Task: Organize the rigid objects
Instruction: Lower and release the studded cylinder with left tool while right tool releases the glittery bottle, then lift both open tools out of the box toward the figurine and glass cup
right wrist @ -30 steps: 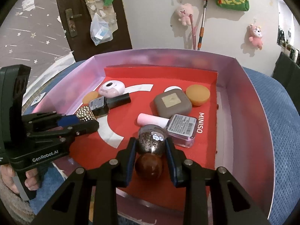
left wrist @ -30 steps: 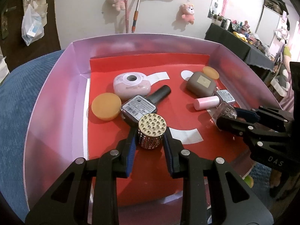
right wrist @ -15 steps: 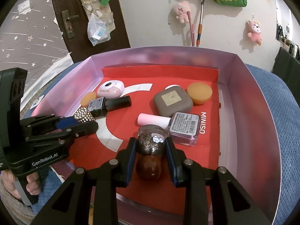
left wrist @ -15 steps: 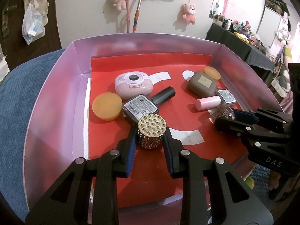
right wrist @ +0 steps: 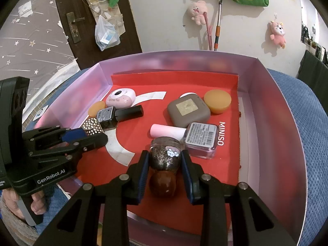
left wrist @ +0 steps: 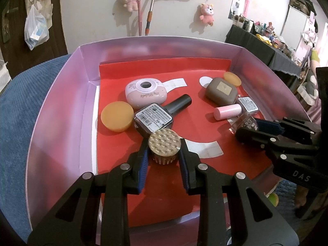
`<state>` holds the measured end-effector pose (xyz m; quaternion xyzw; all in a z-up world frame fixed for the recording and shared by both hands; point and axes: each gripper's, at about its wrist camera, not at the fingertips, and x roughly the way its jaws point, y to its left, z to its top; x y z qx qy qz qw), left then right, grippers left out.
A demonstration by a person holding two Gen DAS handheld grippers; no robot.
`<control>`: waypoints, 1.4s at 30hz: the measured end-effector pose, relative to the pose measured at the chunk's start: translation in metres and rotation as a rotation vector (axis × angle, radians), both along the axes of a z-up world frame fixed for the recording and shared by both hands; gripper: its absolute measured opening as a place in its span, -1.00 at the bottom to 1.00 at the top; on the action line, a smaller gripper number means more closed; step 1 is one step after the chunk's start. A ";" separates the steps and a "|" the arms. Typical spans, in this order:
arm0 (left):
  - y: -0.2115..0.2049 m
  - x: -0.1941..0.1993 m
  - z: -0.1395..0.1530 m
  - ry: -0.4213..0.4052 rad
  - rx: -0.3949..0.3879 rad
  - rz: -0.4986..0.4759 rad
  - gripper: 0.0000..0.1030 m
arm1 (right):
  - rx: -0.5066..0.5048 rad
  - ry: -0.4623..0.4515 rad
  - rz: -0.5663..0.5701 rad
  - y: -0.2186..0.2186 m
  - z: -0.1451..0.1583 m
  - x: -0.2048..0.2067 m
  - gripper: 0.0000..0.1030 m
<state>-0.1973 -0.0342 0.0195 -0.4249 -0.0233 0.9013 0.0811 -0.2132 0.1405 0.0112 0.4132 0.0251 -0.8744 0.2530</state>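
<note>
A gold studded round jar (left wrist: 164,144) stands upright near the front of the pink box (left wrist: 61,110), and my left gripper (left wrist: 164,149) is shut on its sides. My right gripper (right wrist: 164,156) is shut on a glitter nail polish bottle (right wrist: 166,153) that lies with its brown round cap (right wrist: 163,182) toward the camera. In the right wrist view the left gripper (right wrist: 96,136) comes in from the left with the studded jar (right wrist: 92,125). In the left wrist view the right gripper (left wrist: 246,130) comes in from the right with the glitter bottle (left wrist: 247,123).
On the red liner (left wrist: 114,160) lie a pink oval case (left wrist: 145,92), two orange discs (left wrist: 116,115) (left wrist: 231,79), a black-capped bottle (left wrist: 155,119), a brown square case (left wrist: 221,91) and a pink-capped bottle (left wrist: 227,111). Tall box walls surround them. A blue cushion (left wrist: 24,106) lies under the box.
Both grippers keep their grips in nearly the same spots. The views have shifted only slightly.
</note>
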 end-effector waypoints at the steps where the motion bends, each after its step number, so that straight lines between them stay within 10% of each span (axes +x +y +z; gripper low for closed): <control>1: 0.000 0.000 0.000 -0.001 0.001 -0.001 -0.50 | 0.000 -0.001 0.000 0.000 0.000 0.000 -0.35; 11: -0.001 0.000 0.001 -0.005 0.009 -0.002 -0.41 | -0.013 0.019 -0.006 0.002 0.007 0.003 -0.13; 15: 0.000 0.005 0.004 0.024 -0.002 0.006 0.34 | -0.013 0.022 -0.003 0.004 0.008 0.005 -0.08; 42: 0.002 0.035 0.032 0.104 -0.037 0.014 0.45 | -0.090 0.097 0.028 0.019 0.041 0.053 0.70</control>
